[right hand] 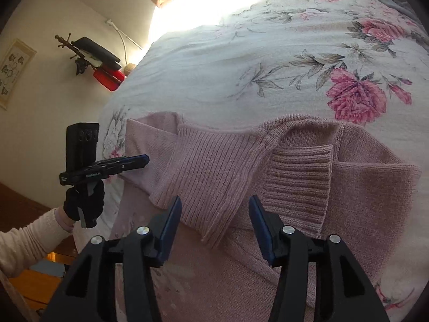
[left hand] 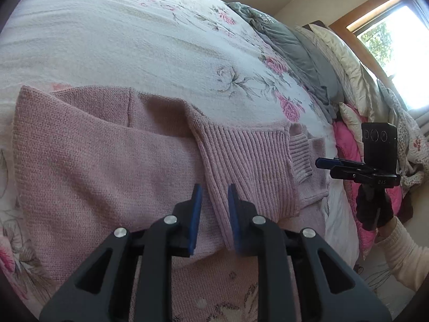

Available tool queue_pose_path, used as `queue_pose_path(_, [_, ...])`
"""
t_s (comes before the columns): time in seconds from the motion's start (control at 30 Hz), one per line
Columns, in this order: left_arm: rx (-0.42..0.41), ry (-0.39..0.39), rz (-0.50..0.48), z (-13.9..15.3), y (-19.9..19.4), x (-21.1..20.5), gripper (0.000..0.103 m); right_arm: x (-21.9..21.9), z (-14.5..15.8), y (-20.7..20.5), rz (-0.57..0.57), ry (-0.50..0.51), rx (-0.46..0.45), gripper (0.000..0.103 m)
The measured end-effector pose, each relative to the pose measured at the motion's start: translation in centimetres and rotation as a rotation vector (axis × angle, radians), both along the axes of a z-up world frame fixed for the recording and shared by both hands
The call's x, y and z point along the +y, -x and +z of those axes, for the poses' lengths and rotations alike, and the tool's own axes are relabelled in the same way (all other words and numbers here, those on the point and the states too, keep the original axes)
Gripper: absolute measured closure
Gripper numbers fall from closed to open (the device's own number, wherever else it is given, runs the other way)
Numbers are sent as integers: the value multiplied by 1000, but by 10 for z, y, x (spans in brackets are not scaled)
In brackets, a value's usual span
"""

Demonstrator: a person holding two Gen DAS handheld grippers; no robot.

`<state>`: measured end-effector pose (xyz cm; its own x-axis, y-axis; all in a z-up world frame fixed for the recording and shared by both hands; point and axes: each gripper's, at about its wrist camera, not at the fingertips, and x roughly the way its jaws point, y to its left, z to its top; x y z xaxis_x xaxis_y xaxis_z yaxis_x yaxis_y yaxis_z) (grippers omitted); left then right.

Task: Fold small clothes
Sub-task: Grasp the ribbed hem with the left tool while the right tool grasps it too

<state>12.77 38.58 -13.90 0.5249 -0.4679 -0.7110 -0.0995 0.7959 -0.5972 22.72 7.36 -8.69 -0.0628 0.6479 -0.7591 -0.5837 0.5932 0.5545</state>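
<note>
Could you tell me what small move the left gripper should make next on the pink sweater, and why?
Probably close the left gripper on the ribbed cuff between its fingers. The pink sweater lies on the floral bedspread with both sleeves folded across its body. The right gripper is open, holding nothing, so the next fold needs a grip.

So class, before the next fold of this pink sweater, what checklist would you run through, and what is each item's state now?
1. Sweater lies flat on the bedspread: ok.
2. Both sleeves are folded across the body, one ribbed cuff beside the second cuff: ok.
3. Right gripper is open and holds nothing: ok.
4. Left gripper is open, with a narrow gap and nothing in it: ok.
5. Hem is straight and reachable: cannot tell, as the grippers hide it.
</note>
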Motion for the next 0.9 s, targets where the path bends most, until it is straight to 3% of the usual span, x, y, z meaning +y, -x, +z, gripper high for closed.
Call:
queue_pose_path(0.13, [30,23,48,-4,-39,-1,71,15,-20,-33,-113,5,63,45])
queue_pose_path(0.2, [66,26,62,-12,-59,-4,71,27,-35,-45,-145,47,79,45])
queue_pose_path(0.27, [77,11,73,-18,-73,-7,71,35,-44,-53,-160,50,84,57])
queue_pose_path(0.3, [77,3,81,-19,-77,-8,78,38,-47,-55,-167,67,73,62])
queue_pose_path(0.33, [72,2,91,-19,-80,-8,94,41,-47,-57,-174,83,54,73])
queue_pose_path(0.47, [7,32,164,-11,-81,4,95,36,-39,-72,-216,41,26,87])
queue_pose_path(0.7, [58,6,164,-27,-79,5,92,34,-50,-82,-231,55,42,85])
queue_pose_path(0.83, [27,-26,144,-10,-53,-1,85,15,-28,-56,-231,14,22,64])
queue_pose_path(0.9, [23,-27,110,-3,-37,-9,78,12,-21,-34,-202,19,29,64])
